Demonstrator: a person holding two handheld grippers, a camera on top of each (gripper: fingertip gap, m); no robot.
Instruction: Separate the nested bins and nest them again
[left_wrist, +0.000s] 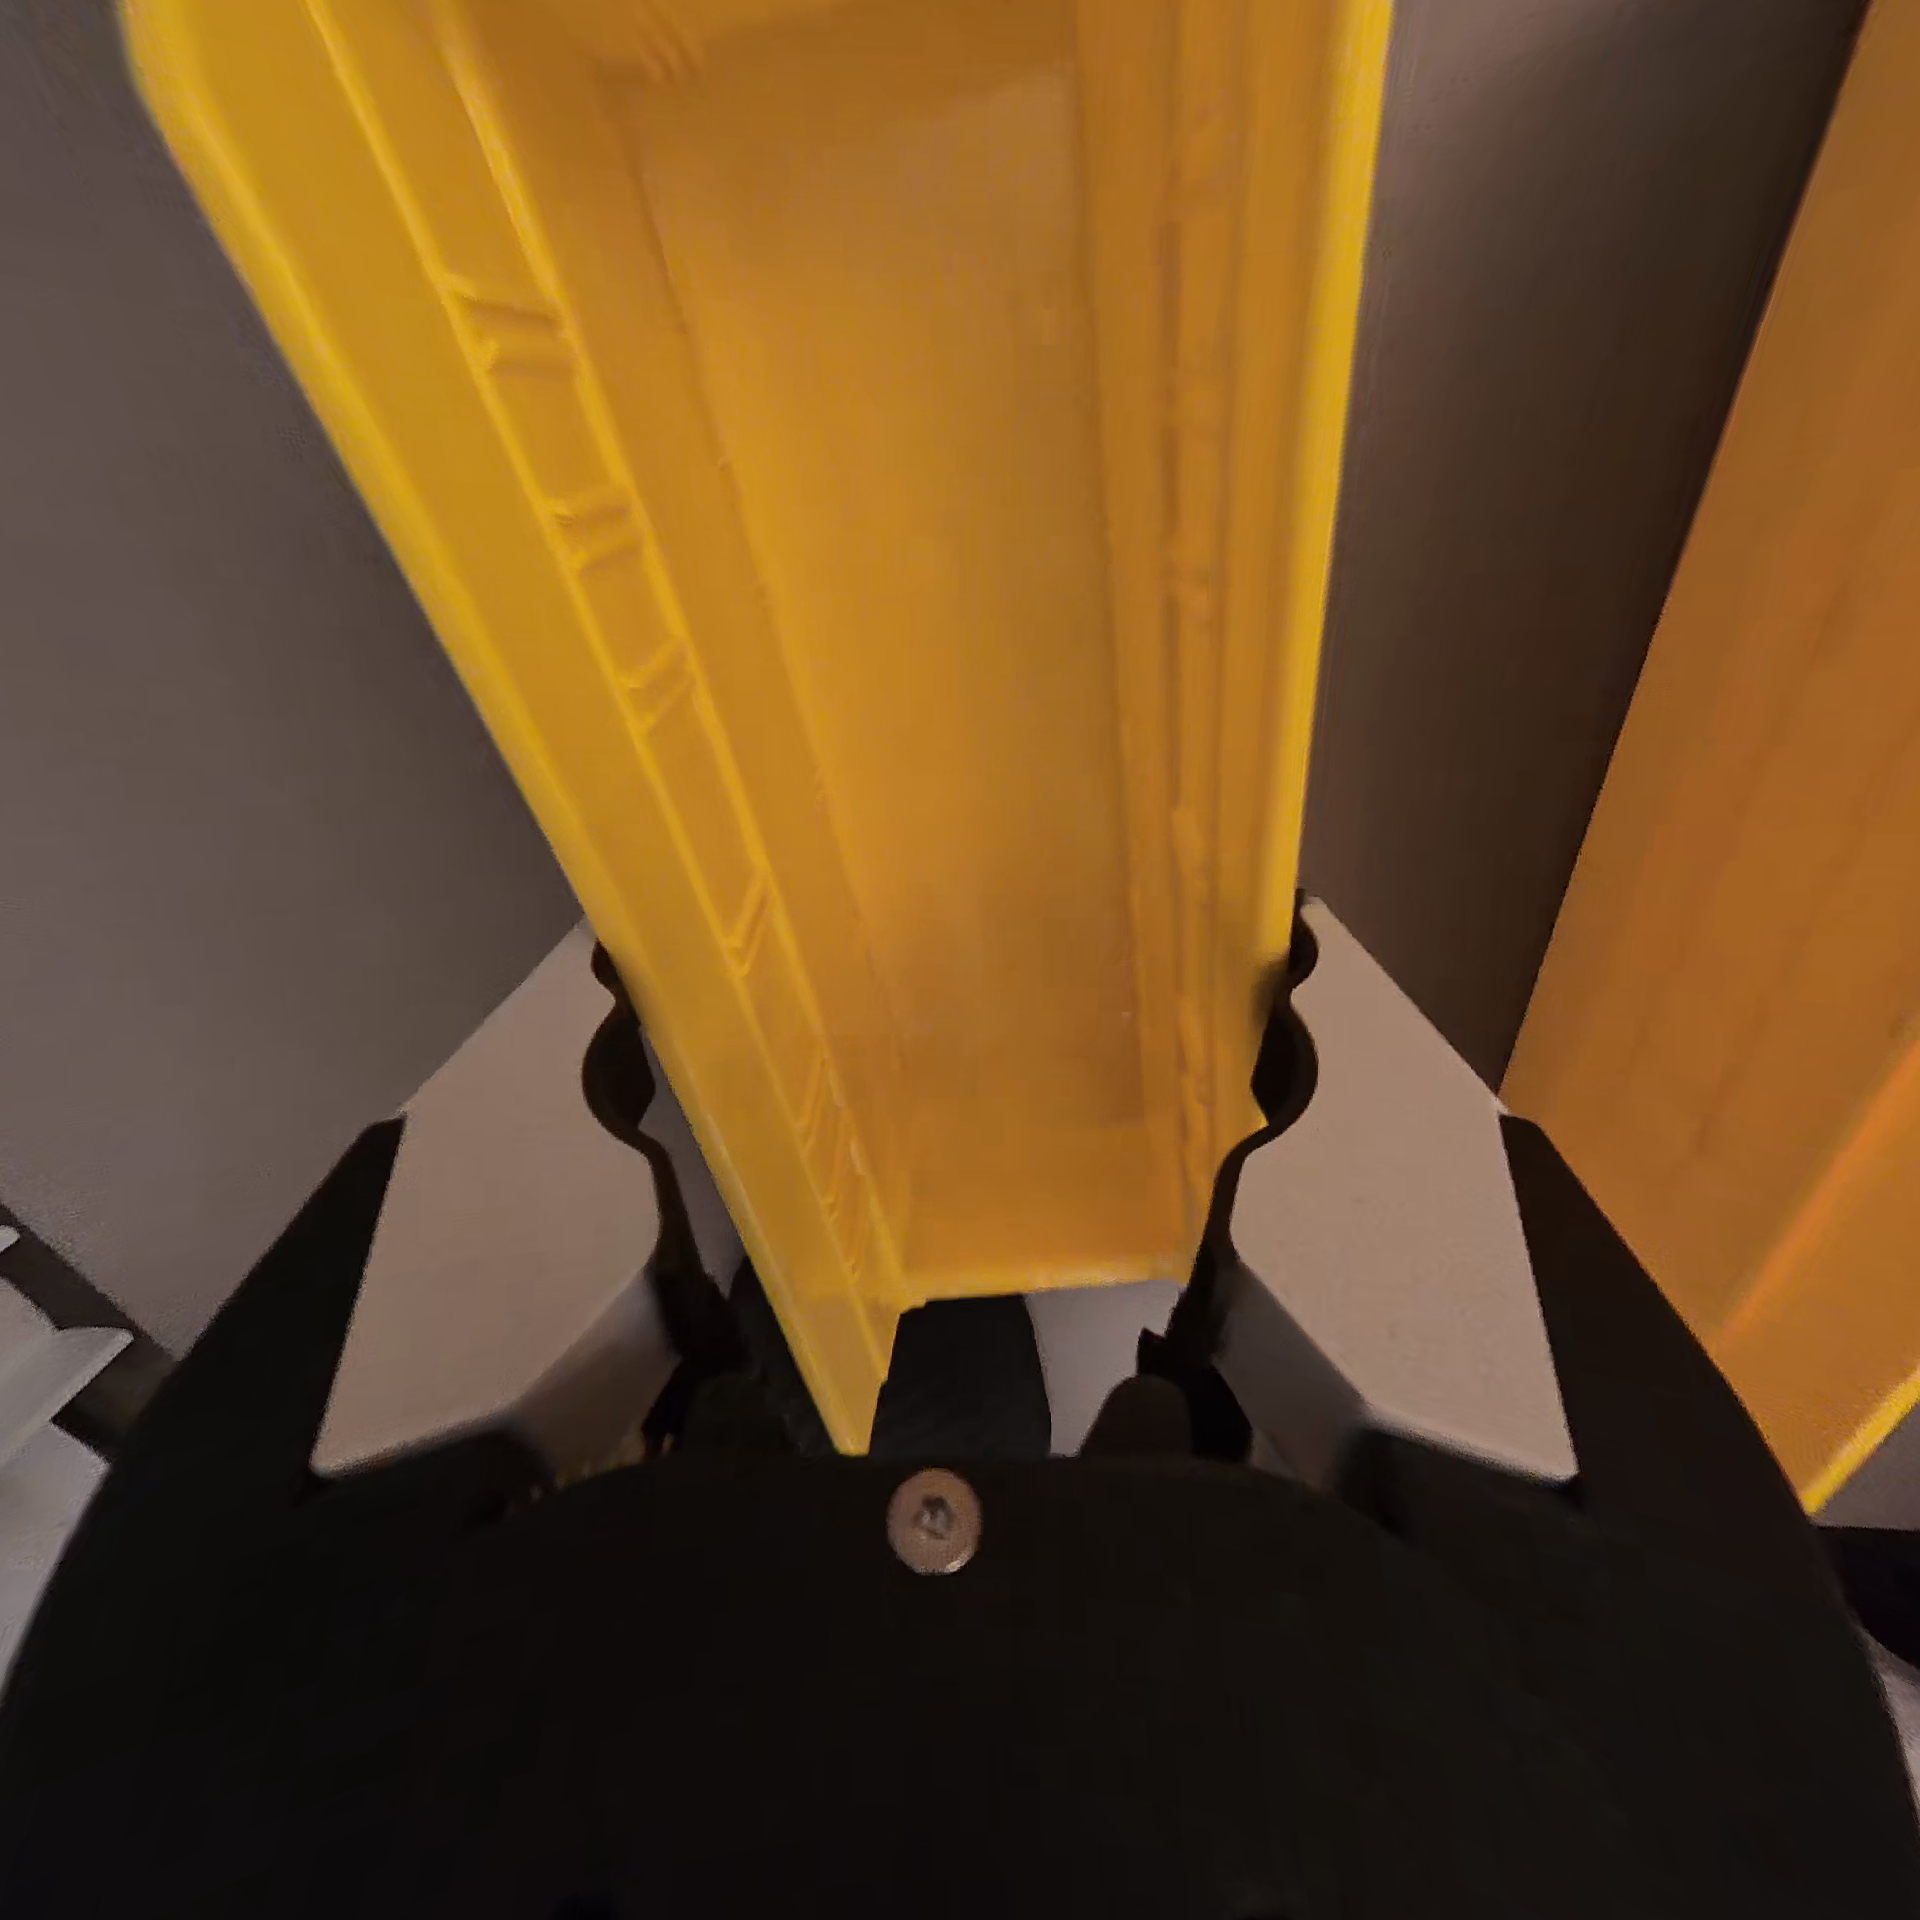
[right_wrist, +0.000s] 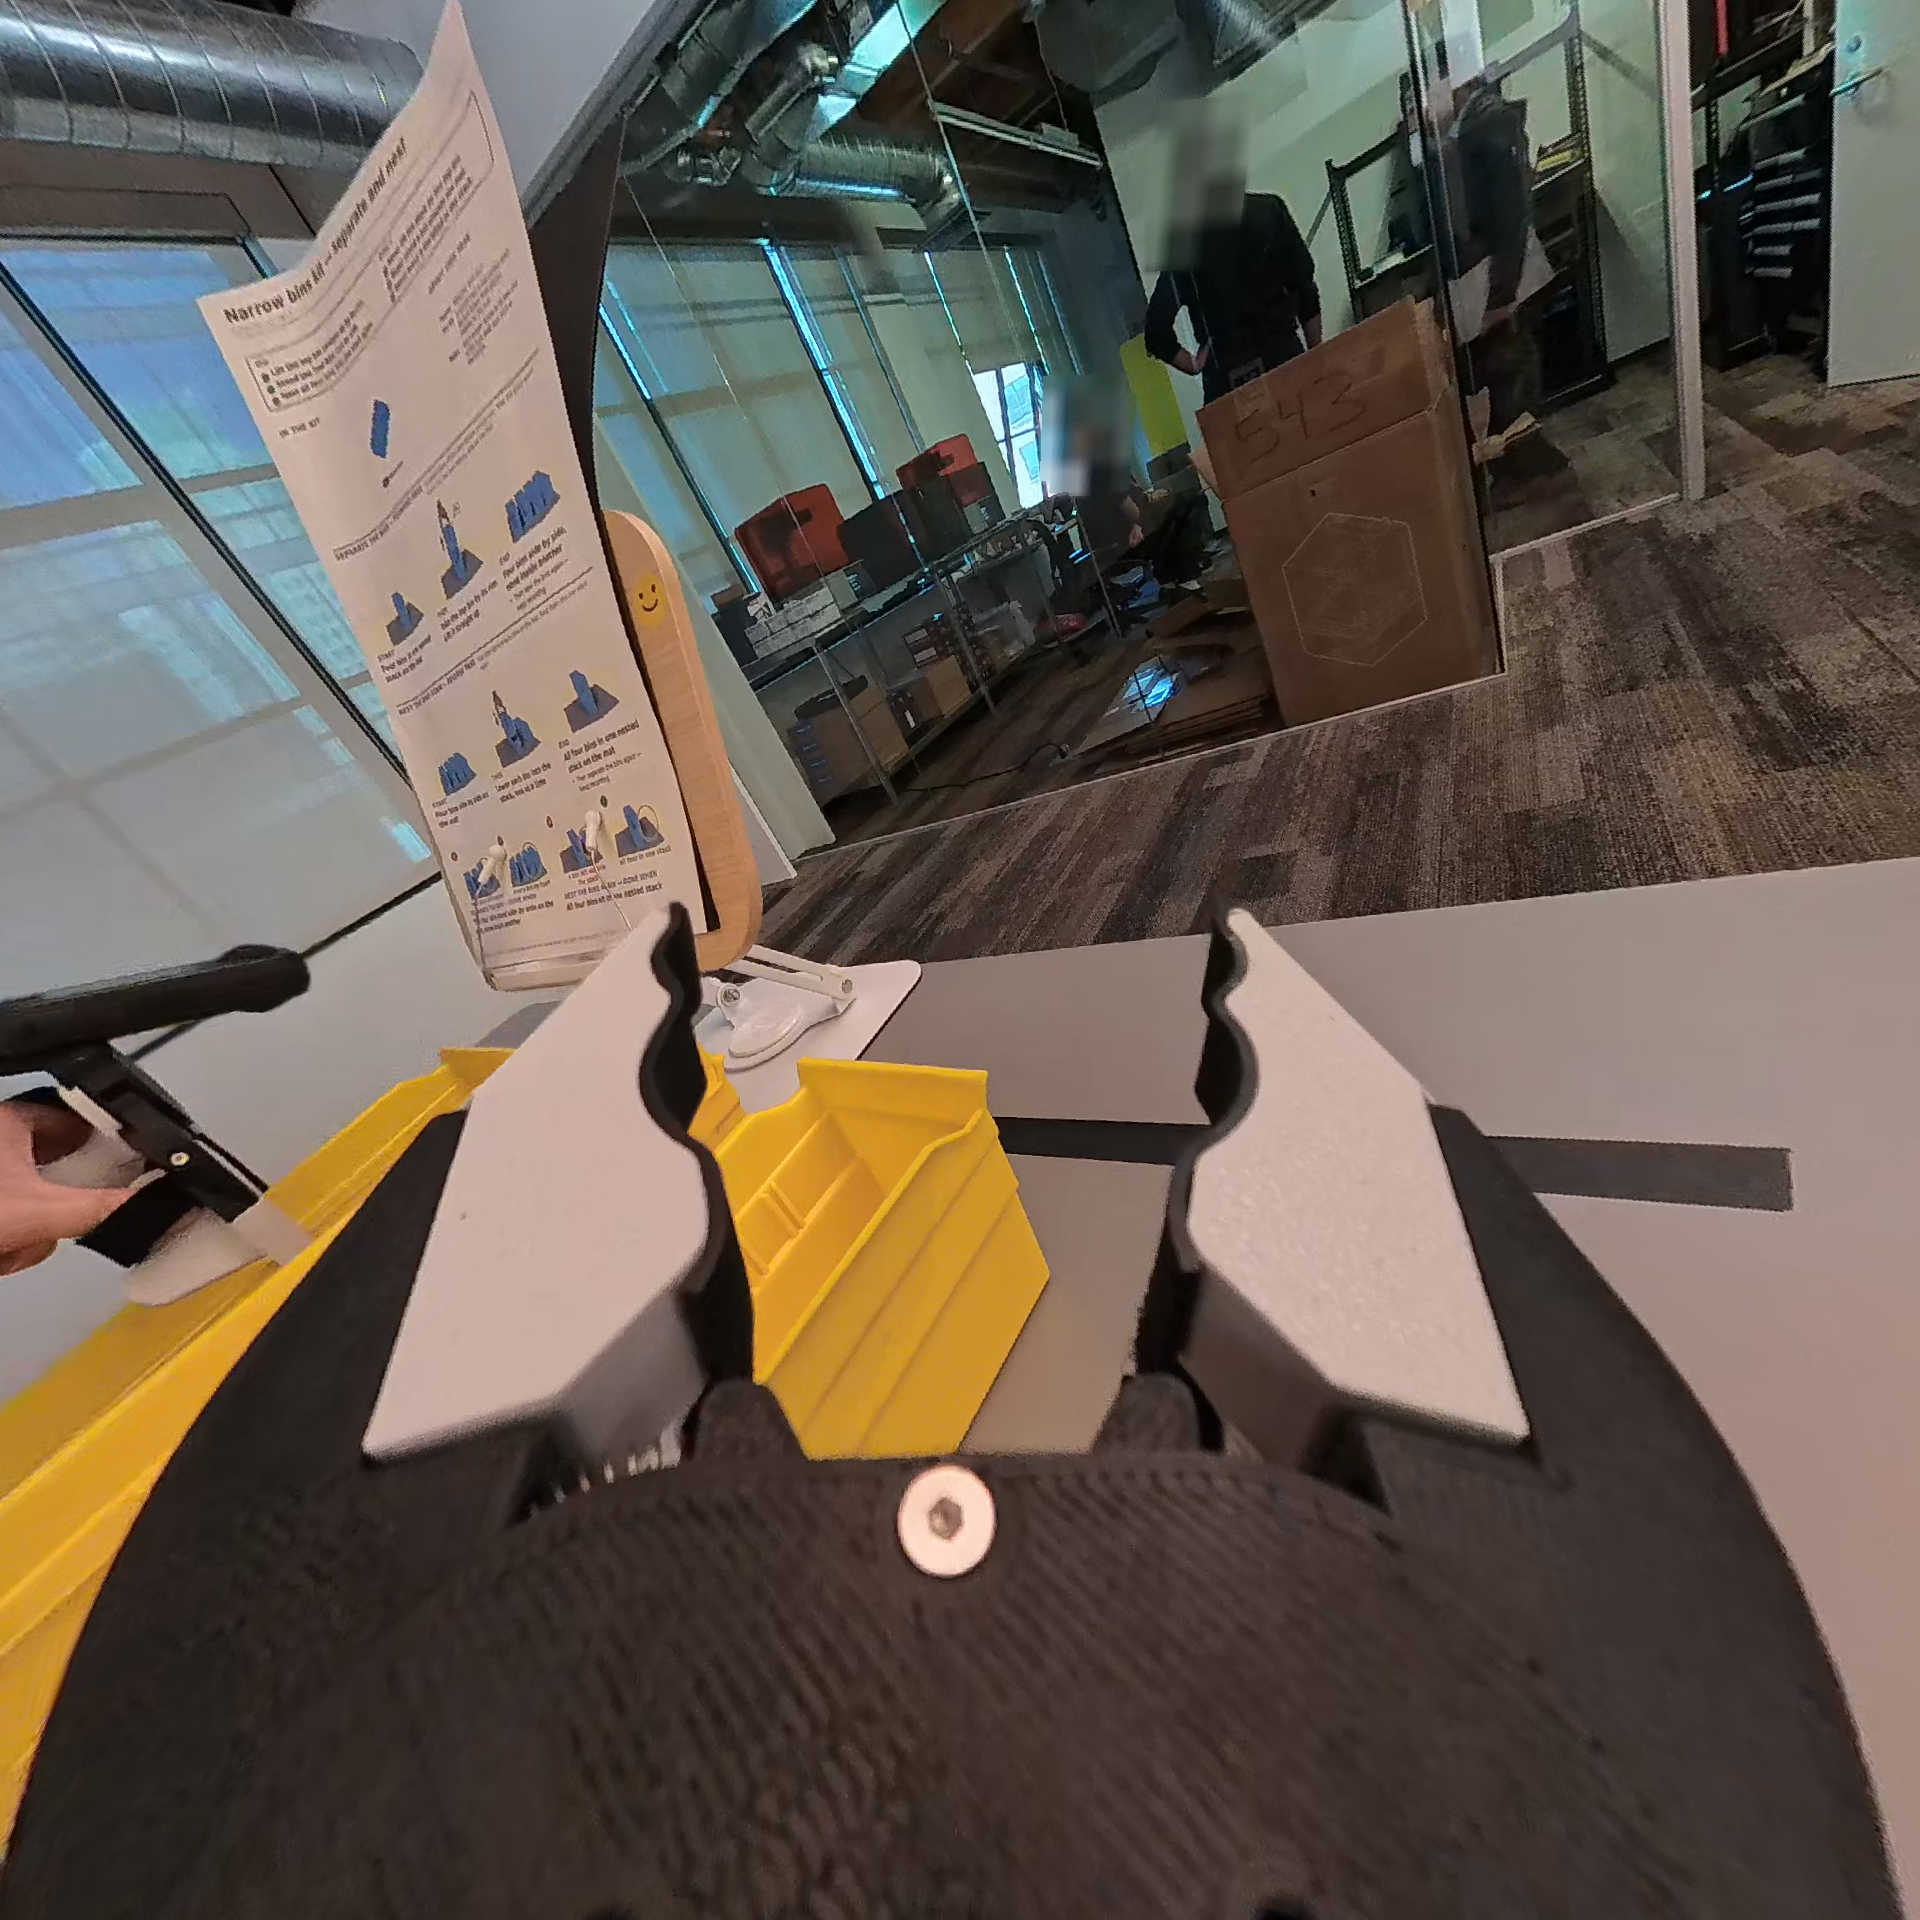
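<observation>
Left wrist view: the left gripper (left_wrist: 951, 1023) spans one long yellow bin (left_wrist: 935, 623), ribbed plastic, both pads pressing its sides; a second yellow bin (left_wrist: 1745, 831) lies beside it.

Right wrist view: the right gripper (right_wrist: 951, 1039) hangs wide and bare above a yellow bin (right_wrist: 883, 1226) on the grey tabletop (right_wrist: 1558, 987).

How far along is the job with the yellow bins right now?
Separation looks underway or done: a yellow bin sits alone on the grey mat, apart from the bin nearer the left gripper. In hand: the left gripper has both pads pressed on the sides of a narrow yellow bin. The right gripper is open and holds nothing. Still left: nesting the bins into one stack.
</observation>
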